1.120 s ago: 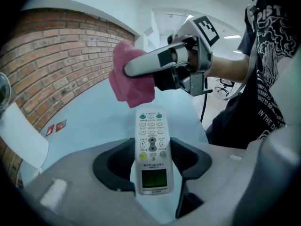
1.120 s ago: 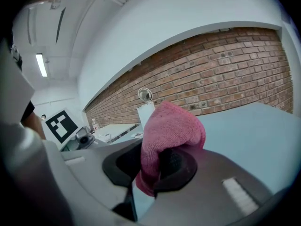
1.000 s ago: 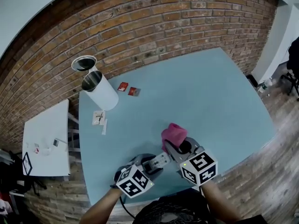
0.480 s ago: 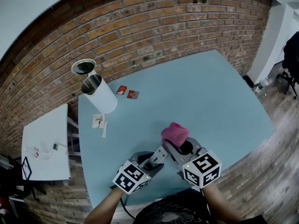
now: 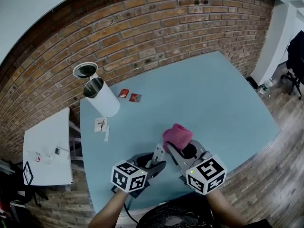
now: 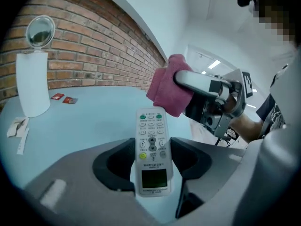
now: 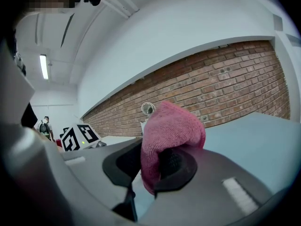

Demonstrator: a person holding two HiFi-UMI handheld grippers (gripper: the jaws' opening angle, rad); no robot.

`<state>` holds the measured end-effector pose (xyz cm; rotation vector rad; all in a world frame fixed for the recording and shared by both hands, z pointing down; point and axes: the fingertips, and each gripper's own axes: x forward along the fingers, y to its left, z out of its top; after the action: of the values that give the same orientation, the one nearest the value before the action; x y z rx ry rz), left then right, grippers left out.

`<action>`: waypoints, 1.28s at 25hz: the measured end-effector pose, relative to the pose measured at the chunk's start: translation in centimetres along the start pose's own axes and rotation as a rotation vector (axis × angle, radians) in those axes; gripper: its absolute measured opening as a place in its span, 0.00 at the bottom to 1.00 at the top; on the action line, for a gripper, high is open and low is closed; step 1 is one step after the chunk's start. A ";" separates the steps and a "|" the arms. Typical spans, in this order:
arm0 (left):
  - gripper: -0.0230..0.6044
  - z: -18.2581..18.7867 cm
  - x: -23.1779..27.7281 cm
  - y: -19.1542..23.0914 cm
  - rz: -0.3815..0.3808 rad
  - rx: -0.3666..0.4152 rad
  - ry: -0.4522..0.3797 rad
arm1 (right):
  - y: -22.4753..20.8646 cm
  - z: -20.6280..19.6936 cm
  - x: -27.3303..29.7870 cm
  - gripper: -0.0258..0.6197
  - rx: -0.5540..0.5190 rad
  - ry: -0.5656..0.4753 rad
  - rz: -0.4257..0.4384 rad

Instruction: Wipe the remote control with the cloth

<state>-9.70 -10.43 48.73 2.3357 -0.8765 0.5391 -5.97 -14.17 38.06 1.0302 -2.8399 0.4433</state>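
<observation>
My left gripper [image 6: 151, 149] is shut on the white remote control [image 6: 151, 126], gripping its sides with the buttons and small screen facing up. In the head view the remote [image 5: 157, 154] sticks out of the left gripper [image 5: 153, 161], and its tip is close under the pink cloth [image 5: 177, 136]. My right gripper [image 7: 150, 164] is shut on the pink cloth [image 7: 171, 131], which bulges above its jaws. From the left gripper view, the cloth [image 6: 168, 91] hangs just beyond the remote's far end; I cannot tell whether they touch. Both grippers are held above the blue table [image 5: 213, 99], near its front edge.
A white cylindrical container [image 5: 102, 98] lies at the table's back left, a round lid [image 5: 85, 69] behind it. Two red packets [image 5: 129, 95] and paper slips [image 5: 100, 124] lie nearby. A white side table [image 5: 47, 146] stands left. The brick wall [image 5: 156, 27] runs behind.
The left gripper has rolled, turning its marker cube, and the remote now points more steeply toward the cloth. Both grippers have risen a little. The grips are unchanged.
</observation>
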 end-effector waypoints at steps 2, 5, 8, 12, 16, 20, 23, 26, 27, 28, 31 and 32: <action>0.42 0.3 0.0 0.0 -0.011 -0.039 -0.020 | 0.3 0.4 -0.1 0.14 -0.008 -0.016 0.005; 0.42 0.7 0.0 -0.2 -0.033 -0.101 -0.053 | 0.6 0.9 -0.4 0.14 -0.015 -0.032 0.003; 0.42 1.2 -0.1 -0.4 -0.051 -0.158 -0.091 | 0.9 1.0 -0.6 0.14 -0.008 -0.037 0.014; 0.42 1.6 -0.1 -0.7 -0.079 -0.224 -0.128 | 1.5 0.8 -0.8 0.14 -0.007 -0.035 0.031; 0.42 2.1 -0.3 -0.8 -0.106 -0.296 -0.171 | 2.2 0.6 -1.1 0.14 0.014 -0.034 0.057; 0.42 2.7 -0.6 -0.9 -0.138 -0.349 -0.213 | 2.7 0.4 -1.2 0.14 0.047 -0.030 0.085; 0.42 3.0 -0.8 -1.3 -0.189 -0.383 -0.238 | 2.8 0.8 -1.6 0.14 0.065 -0.049 0.098; 0.42 3.8 -1.4 -2.4 -0.321 -0.476 -0.305 | 2.1 2.5 -2.3 0.14 0.048 -0.110 0.068; 0.42 4.1 -1.7 -2.6 -0.367 -0.510 -0.332 | 1.8 3.0 -2.4 0.14 0.030 -0.124 0.062; 0.42 4.3 -2.0 -2.9 -0.410 -0.544 -0.356 | 1.5 3.5 -2.5 0.14 0.007 -0.131 0.057; 0.42 5.4 -2.9 -4.4 -0.577 -0.639 -0.425 | 0.7 4.7 -2.5 0.14 -0.074 -0.135 0.034; 0.42 5.8 -3.2 -5.0 -0.637 -0.662 -0.447 | 0.6 5.0 -2.3 0.14 -0.098 -0.135 0.032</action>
<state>-7.58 -9.62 40.75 1.9534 -0.3493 -0.4878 -4.48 -13.79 32.71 1.0362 -2.9655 0.2425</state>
